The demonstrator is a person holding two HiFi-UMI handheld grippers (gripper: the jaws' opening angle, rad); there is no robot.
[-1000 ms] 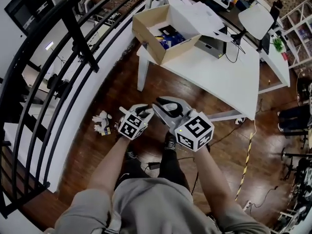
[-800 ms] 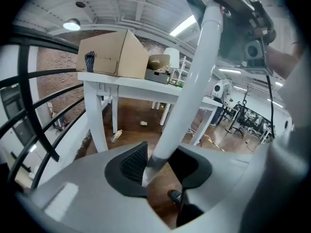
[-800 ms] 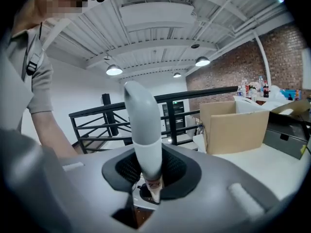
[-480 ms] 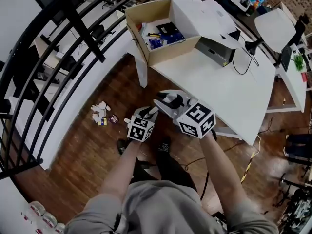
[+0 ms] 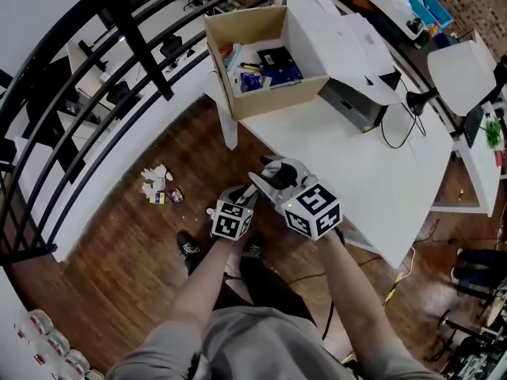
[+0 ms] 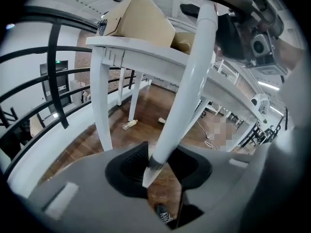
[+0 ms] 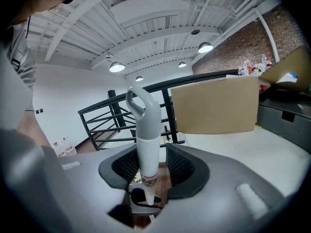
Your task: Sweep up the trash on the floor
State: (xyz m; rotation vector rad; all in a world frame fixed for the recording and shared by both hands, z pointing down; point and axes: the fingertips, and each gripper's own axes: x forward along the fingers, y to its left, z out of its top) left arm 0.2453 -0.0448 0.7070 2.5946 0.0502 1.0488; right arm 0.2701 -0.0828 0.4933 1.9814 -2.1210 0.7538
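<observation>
We held our left arm point(image 5: 198, 283) and right arm point(image 5: 348, 291) out in front, close side by side, both tipped down over the floor point(image 5: 135, 252) near the tabletop point(image 5: 372, 157); the left tongs point(image 6: 159, 154) pinched a slanting white pole point(image 6: 187, 81); the right tongs point(image 7: 151, 154) had just been opening and stood a bit apart around a white handle point(image 7: 146, 144) with a grey loop point(image 7: 141, 103); the trash point(image 5: 157, 184) lay in a small pile on the floor by the railing point(image 5: 87, 77), well off to the left; from above, the marker cubes point(image 5: 311, 209) hid both tongs; the pole's far end was cut off.
</observation>
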